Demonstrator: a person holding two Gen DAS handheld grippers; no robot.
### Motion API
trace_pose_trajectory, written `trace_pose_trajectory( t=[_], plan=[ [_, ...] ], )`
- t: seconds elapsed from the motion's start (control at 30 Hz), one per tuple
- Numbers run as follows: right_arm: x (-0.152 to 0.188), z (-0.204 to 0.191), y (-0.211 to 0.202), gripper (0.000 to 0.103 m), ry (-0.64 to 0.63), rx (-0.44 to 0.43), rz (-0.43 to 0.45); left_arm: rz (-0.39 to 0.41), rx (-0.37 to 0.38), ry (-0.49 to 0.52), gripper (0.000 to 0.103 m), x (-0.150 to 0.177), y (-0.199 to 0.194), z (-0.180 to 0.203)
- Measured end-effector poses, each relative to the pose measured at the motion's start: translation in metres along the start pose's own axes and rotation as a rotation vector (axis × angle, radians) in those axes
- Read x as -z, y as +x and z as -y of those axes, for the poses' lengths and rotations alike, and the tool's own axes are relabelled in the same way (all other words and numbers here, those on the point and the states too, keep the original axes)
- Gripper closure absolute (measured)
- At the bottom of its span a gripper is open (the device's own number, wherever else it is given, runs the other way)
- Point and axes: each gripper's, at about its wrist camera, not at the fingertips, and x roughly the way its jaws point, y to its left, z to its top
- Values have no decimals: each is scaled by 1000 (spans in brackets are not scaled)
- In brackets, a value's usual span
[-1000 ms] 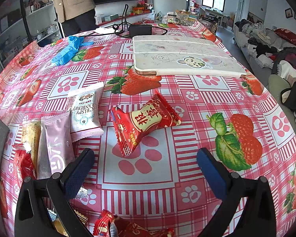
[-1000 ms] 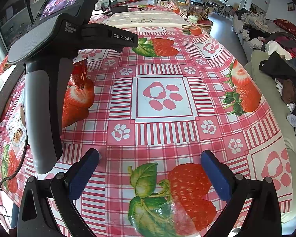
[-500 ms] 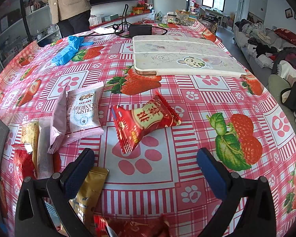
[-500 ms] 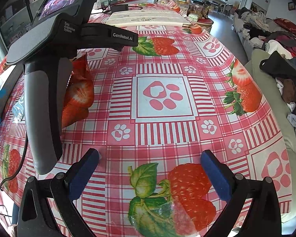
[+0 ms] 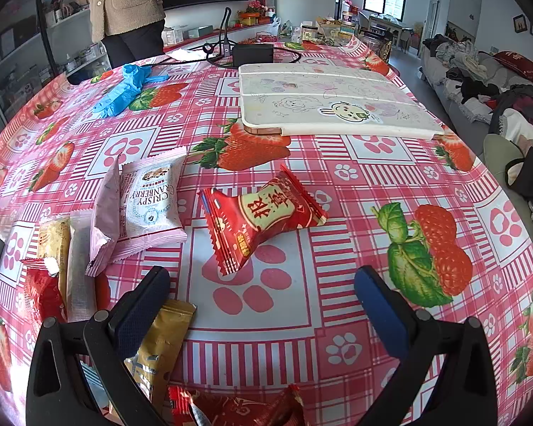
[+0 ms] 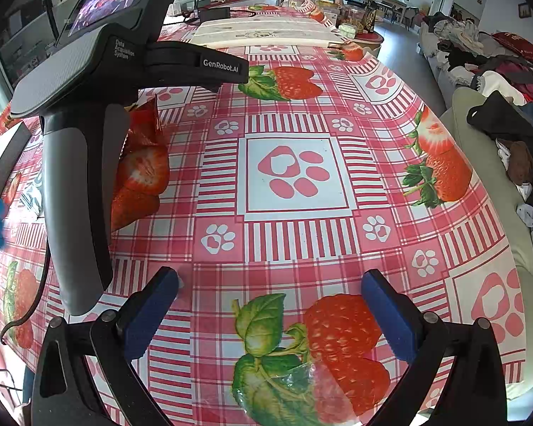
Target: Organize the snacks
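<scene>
In the left wrist view my left gripper (image 5: 263, 305) is open and empty above the strawberry tablecloth (image 5: 355, 184). A red snack packet (image 5: 259, 216) lies just ahead of it. A white-and-pink cranberry packet (image 5: 149, 202) lies to its left, with a pink packet (image 5: 105, 213) leaning on it. A gold packet (image 5: 160, 340) lies by the left finger, and a red packet (image 5: 231, 406) lies under the gripper. In the right wrist view my right gripper (image 6: 270, 309) is open and empty over bare cloth; the left gripper's body (image 6: 89, 113) stands at the left, hiding most of a red packet (image 6: 144, 124).
More packets (image 5: 53, 259) lie at the left edge. A white folded mat (image 5: 330, 103), a black box with cables (image 5: 252, 53) and blue gloves (image 5: 124, 88) lie farther back. A person (image 5: 124, 3) stands behind the table. A sofa with clothes (image 6: 497, 81) is on the right.
The pink packet has been tipped up against the cranberry packet, and a gold packet has come into view by the left finger. Both grippers have stayed put and open.
</scene>
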Motion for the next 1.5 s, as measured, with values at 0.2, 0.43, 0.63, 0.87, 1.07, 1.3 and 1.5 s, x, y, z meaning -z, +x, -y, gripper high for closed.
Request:
trace_pose_trajectory(
  t=[0.2,0.43,0.63,0.87,1.07,1.3,1.5],
  plan=[
    [-3,1,2,0,1,-1,-29,0,0,0,0,0,0,0],
    [-8,1,5,0,0,-4,-65,-23,13,24,0,0,-1,0],
    [-8,1,5,0,-4,-8,-59,-132,32,106,0,-1,-9,1],
    [-6,1,5,0,-6,-8,-43,19,19,285,0,19,-88,-33],
    [-10,-1,5,0,12,7,-82,-82,24,235,0,47,-89,-100],
    [-44,-35,-6,0,105,-220,-87,-75,-38,234,0,78,-79,-121],
    [-79,-75,14,0,147,-332,-144,-104,23,169,0,79,-68,-135]
  ],
)
